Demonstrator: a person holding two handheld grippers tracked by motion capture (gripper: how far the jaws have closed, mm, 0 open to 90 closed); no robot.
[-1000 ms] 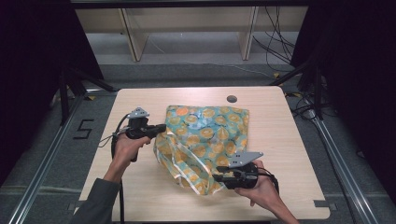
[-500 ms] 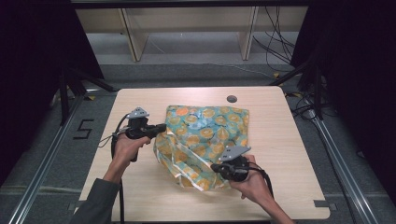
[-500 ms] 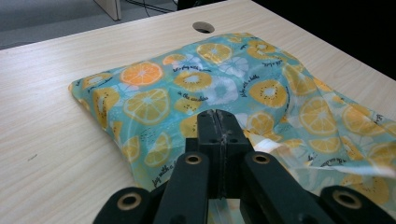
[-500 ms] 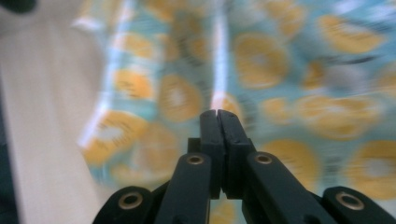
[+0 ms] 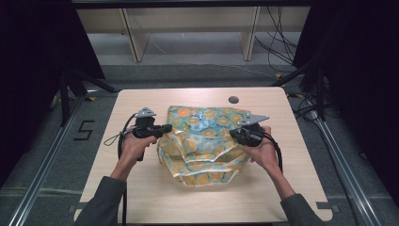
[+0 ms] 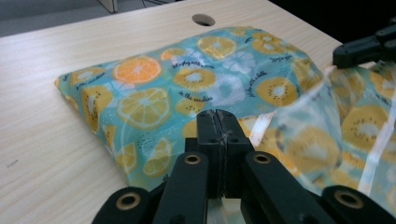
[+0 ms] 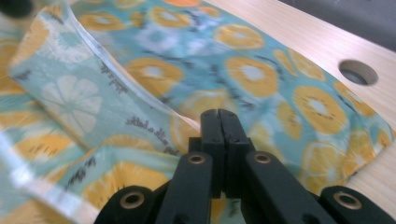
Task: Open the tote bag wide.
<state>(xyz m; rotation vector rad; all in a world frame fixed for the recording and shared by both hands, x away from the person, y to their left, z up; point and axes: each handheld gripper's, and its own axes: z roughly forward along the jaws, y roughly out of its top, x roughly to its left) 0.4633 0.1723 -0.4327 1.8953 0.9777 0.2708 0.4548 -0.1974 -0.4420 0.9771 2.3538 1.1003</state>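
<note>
Nearest the person, the folded lower edge of the fruit-print bag (image 5: 204,146) lay crumpled on the wooden table (image 5: 141,197). At the bag's left edge, the left gripper (image 5: 165,129) had its jaws pressed together on the plastic; at the right edge, the right gripper (image 5: 234,133), whose jaws had just been closing, pinched a fold of it. Beyond, the bag's flat far end reached toward the cable hole (image 5: 233,100). To spread it well, both hands would likely need to pull apart evenly, keeping the film low and taut without tearing.
</note>
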